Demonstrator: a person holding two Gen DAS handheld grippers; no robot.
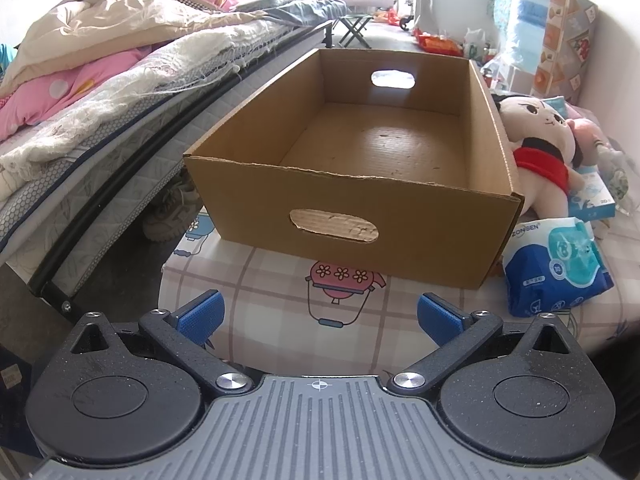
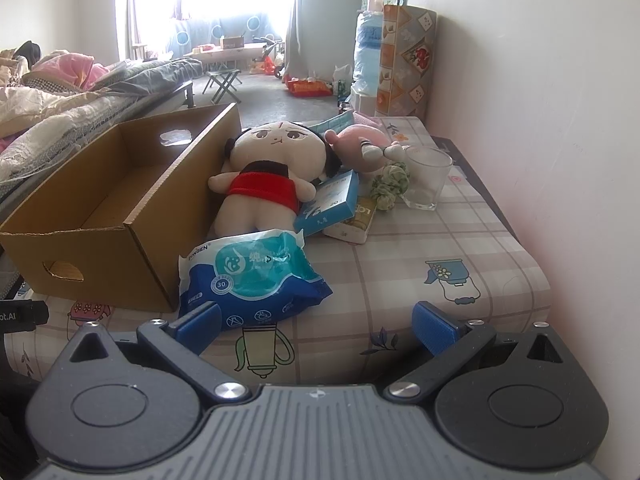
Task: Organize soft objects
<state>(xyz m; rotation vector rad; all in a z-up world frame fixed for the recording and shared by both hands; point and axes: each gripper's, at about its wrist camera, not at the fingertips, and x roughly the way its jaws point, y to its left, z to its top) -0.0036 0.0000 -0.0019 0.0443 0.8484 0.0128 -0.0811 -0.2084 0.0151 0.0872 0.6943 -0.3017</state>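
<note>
An empty cardboard box (image 1: pixel 352 208) stands on a checked table cover; it also shows in the right wrist view (image 2: pixel 100 236). A doll in a red top (image 2: pixel 264 176) lies right of the box, also seen in the left wrist view (image 1: pixel 540 148). A pink plush (image 2: pixel 360 144) lies behind it. A blue wipes pack (image 2: pixel 252 280) lies by the box's near right corner, also in the left wrist view (image 1: pixel 556 268). A green fabric ball (image 2: pixel 390 184) sits by a glass. My left gripper (image 1: pixel 319 316) is open and empty before the box. My right gripper (image 2: pixel 318 326) is open and empty, just before the wipes pack.
A clear glass (image 2: pixel 426 178), a blue carton (image 2: pixel 330 202) and a small white packet (image 2: pixel 354 222) lie among the soft things. A bed (image 1: pixel 120 92) with quilts runs along the left. A wall (image 2: pixel 540 100) bounds the table's right side. The other gripper's body (image 2: pixel 20 316) shows at left.
</note>
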